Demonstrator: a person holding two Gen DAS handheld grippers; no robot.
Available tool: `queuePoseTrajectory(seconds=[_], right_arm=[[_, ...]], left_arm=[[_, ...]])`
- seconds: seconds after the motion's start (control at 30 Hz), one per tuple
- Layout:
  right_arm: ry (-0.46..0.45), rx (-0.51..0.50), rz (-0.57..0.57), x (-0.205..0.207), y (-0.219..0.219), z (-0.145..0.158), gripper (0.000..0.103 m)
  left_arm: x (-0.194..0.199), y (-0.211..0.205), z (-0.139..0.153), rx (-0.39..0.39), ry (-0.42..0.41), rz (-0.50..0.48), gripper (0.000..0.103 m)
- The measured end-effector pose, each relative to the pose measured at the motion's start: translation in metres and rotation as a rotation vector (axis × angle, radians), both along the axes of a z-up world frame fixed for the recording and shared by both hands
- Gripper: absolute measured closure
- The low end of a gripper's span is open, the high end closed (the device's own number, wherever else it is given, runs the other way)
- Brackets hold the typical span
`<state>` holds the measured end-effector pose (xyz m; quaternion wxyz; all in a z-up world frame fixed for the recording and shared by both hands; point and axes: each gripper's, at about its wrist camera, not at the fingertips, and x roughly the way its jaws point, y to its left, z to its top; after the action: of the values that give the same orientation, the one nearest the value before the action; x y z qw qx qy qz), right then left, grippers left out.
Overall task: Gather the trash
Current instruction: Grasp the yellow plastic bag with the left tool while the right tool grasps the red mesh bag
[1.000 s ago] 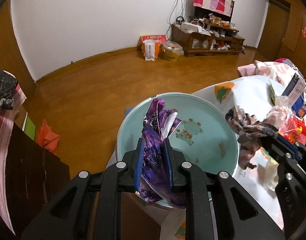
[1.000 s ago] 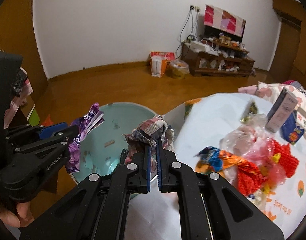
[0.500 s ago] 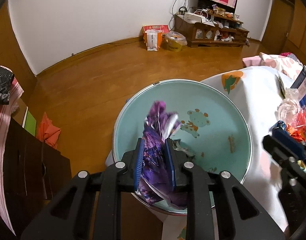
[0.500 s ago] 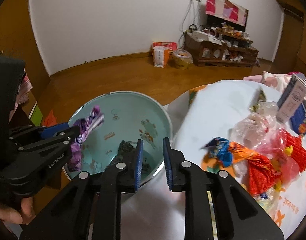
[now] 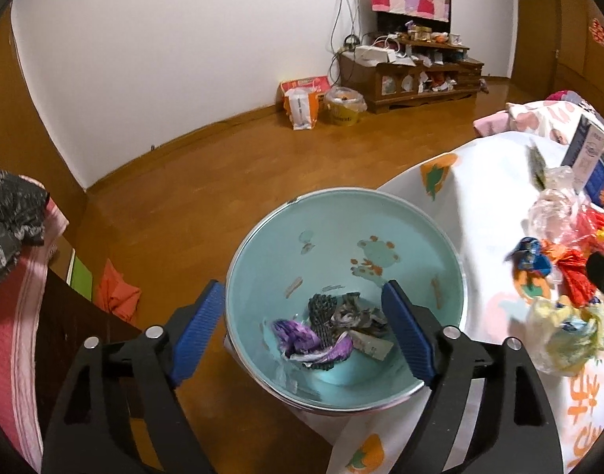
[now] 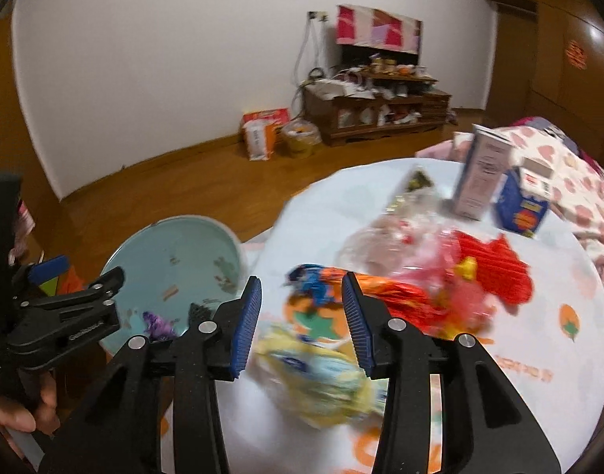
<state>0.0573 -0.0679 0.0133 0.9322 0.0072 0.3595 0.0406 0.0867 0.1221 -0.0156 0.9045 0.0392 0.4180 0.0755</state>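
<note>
A pale blue bin (image 5: 416, 229) stands beside the round table. The purple wrapper (image 5: 302, 335) and a grey crumpled cloth (image 5: 353, 316) lie at its bottom. My left gripper (image 5: 304, 335) is open and empty above the bin. My right gripper (image 6: 302, 318) is open and empty over the table (image 6: 558, 359), above a yellow wrapper (image 6: 321, 375). An orange and blue wrapper (image 6: 353, 284), a red bag (image 6: 495, 268) and clear plastic (image 6: 385, 237) lie beyond it. The bin (image 6: 191, 237) and the left gripper (image 6: 85, 308) show at left in the right wrist view.
Two cartons (image 6: 483, 173) (image 6: 525, 205) stand at the table's far side. The table's white cloth hangs next to the bin. A dark cabinet (image 5: 85, 335) with striped fabric is at left. A TV stand (image 5: 412, 75) and bags (image 5: 302, 106) are by the far wall.
My left gripper opened and the purple wrapper fell into the bin. My right gripper let the cloth drop into the bin, opened wider and swung right over the table's trash.
</note>
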Motion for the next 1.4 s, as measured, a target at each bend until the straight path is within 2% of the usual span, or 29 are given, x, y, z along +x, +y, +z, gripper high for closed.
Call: queuePoseTrajectory(seconds=[0.27, 0.53, 0.77, 0.93, 1.0, 1.07, 1.13, 1.27, 1.3, 1.33, 1.4], right_arm=[[-0.005, 0.005, -0.125, -0.024, -0.062, 0.004, 0.06], [0.032, 0.003, -0.267, -0.058, -0.126, -0.012, 0.061], [0.04, 0.01, -0.306, -0.071, -0.152, -0.021, 0.061], [0.049, 0.022, -0.309, -0.075, -0.158, -0.026, 0.061], [0.057, 0.026, -0.31, -0.075, -0.159, -0.028, 0.061], [0.063, 0.031, -0.31, -0.076, -0.16, -0.031, 0.061], [0.066, 0.035, -0.312, -0.077, -0.163, -0.033, 0.061], [0.072, 0.044, -0.32, -0.076, -0.168, -0.036, 0.061], [0.074, 0.046, -0.322, -0.076, -0.169, -0.036, 0.061], [0.074, 0.047, -0.324, -0.075, -0.169, -0.037, 0.061], [0.076, 0.05, -0.326, -0.075, -0.171, -0.038, 0.062]], left_arm=[[-0.017, -0.033, 0.013, 0.001, -0.034, -0.086, 0.018], [-0.028, -0.08, 0.002, -0.073, -0.02, -0.239, 0.018], [-0.036, -0.116, -0.005, -0.132, -0.001, -0.333, 0.019], [-0.029, -0.141, -0.012, -0.198, -0.021, -0.421, 0.019], [-0.022, -0.15, -0.019, -0.218, -0.001, -0.43, 0.02], [-0.016, -0.158, -0.027, -0.245, 0.032, -0.43, 0.025], [-0.014, -0.161, -0.031, -0.27, 0.046, -0.436, 0.035], [-0.019, -0.165, -0.031, -0.239, 0.02, -0.446, 0.041], [-0.021, -0.165, -0.031, -0.235, 0.013, -0.446, 0.047], [-0.022, -0.166, -0.031, -0.231, 0.011, -0.452, 0.062], [-0.023, -0.166, -0.032, -0.238, 0.018, -0.473, 0.064]])
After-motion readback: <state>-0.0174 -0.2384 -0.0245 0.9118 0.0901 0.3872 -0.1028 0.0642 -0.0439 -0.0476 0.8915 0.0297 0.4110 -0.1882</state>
